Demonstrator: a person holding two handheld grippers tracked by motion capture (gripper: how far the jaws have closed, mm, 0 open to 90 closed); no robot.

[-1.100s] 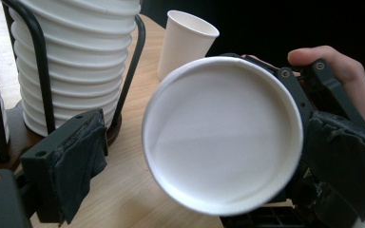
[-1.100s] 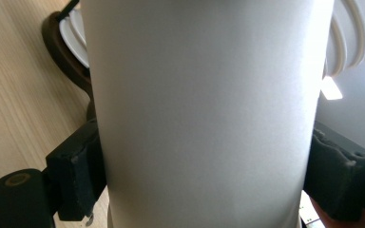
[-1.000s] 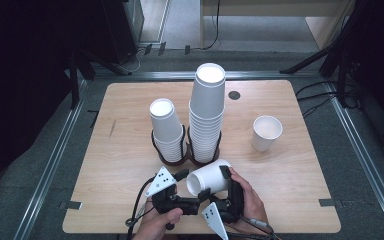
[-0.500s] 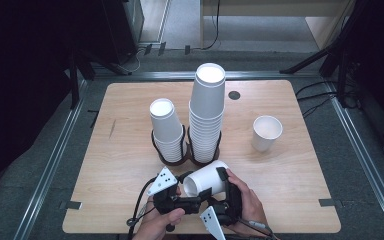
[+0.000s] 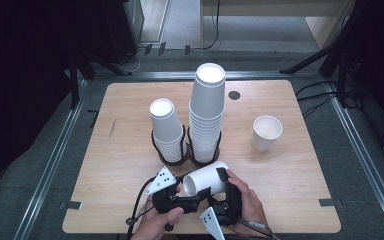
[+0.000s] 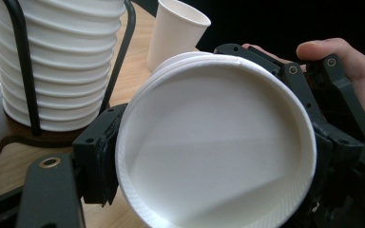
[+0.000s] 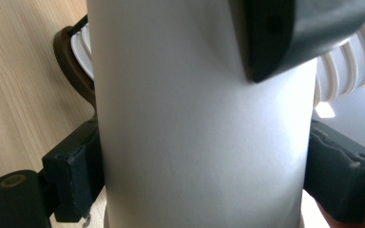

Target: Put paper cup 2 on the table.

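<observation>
A white paper cup (image 5: 207, 180) lies on its side in the air near the table's front edge, with its open mouth to the left. My left gripper (image 5: 187, 187) has just closed its jaws and is shut on the mouth end; in the left gripper view the pads (image 6: 97, 164) press the rim of the cup (image 6: 214, 152). My right gripper (image 5: 215, 184) is shut on the body of the cup (image 7: 195, 118), pads (image 7: 76, 175) on both sides, though its jaws have just been opening slightly.
A black wire holder (image 5: 185, 159) at mid-table holds a short cup stack (image 5: 166, 127) and a tall one (image 5: 206, 115), right behind the held cup. A single upright cup (image 5: 266, 132) stands at the right. The wooden table (image 5: 125, 165) has a small black disc (image 5: 234, 95) at the back.
The left gripper's jaws have closed onto the cup's mouth end. The cup has shifted slightly left and down. Both hands stay in the same spot.
</observation>
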